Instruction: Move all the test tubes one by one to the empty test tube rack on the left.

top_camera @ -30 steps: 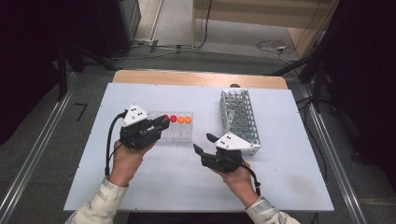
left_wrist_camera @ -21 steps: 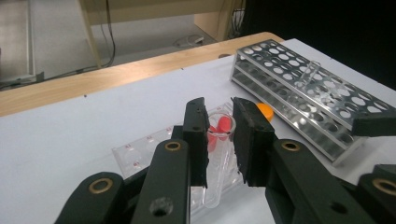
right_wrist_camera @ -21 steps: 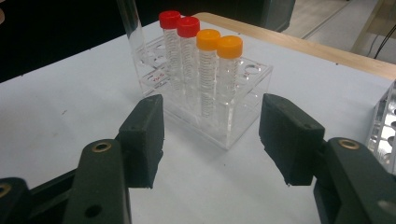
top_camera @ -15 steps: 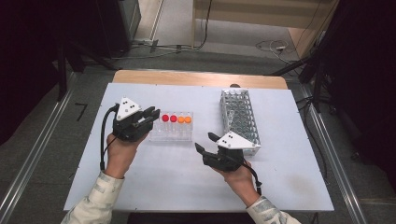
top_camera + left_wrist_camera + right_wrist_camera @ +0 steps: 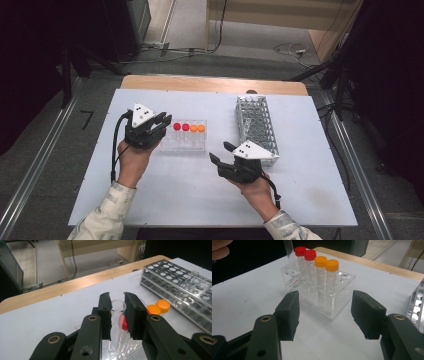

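My left gripper (image 5: 165, 124) is shut on a clear uncapped tube (image 5: 115, 335), held upright just left of the clear plastic rack (image 5: 189, 144). That rack holds two red-capped tubes (image 5: 305, 255) and two orange-capped tubes (image 5: 327, 262). In the right gripper view the bare tube (image 5: 288, 248) hangs above the rack's far left holes. My right gripper (image 5: 325, 312) stands open with nothing between its pads, a short way in front of the rack. In the high view the right gripper (image 5: 220, 151) sits right of centre, pointing left towards the rack.
A long metal tube rack (image 5: 257, 127) with many holes stands at the back right, with a clear tube (image 5: 191, 278) leaning in it. The white tabletop (image 5: 300, 195) ends at a wooden strip (image 5: 210, 84) along the far edge.
My left gripper has drawn back a little to the left from the red caps, with the clear tube in it. The right gripper has stayed put.
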`<state>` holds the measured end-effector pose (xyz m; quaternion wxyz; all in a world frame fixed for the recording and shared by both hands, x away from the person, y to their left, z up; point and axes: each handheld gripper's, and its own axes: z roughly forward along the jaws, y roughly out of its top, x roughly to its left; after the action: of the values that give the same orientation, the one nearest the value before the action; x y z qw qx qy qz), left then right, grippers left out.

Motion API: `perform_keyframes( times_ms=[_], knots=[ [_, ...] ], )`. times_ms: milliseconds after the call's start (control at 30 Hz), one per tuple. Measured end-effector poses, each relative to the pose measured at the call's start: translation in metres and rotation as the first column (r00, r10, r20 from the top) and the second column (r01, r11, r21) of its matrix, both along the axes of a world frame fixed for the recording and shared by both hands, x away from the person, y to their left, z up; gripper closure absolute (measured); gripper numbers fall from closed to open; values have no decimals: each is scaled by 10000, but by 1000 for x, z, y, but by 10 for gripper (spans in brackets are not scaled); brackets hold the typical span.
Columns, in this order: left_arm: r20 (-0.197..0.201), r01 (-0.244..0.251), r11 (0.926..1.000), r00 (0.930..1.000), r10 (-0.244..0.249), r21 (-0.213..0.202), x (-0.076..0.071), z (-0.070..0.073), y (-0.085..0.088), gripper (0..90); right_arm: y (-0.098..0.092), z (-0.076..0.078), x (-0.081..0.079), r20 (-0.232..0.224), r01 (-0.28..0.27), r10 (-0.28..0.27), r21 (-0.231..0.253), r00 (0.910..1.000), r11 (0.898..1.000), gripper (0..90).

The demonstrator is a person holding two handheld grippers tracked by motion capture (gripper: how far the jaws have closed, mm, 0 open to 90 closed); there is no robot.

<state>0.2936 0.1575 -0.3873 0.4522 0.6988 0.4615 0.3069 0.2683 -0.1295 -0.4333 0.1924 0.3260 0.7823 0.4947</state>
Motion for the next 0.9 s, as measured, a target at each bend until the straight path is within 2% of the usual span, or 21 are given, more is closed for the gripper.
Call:
perform_keyframes(
  times_ms=[200, 700, 900],
  knots=[
    [-82, 31, 10000, 10000, -31, -46, 2, -4, 0, 758, 0, 0, 0, -13, 15, -15, 33, 10000, 10000, 385],
    [-400, -32, 9994, 9992, 45, 339, 7, -24, -6, 755, 0, 0, 0, -14, -4, 4, -17, 10000, 10000, 385],
    [-491, -42, 9999, 9988, 46, 93, 7, -26, -4, 742, -1, 0, 0, -12, 2, -2, -35, 10000, 10000, 385]
  ],
)
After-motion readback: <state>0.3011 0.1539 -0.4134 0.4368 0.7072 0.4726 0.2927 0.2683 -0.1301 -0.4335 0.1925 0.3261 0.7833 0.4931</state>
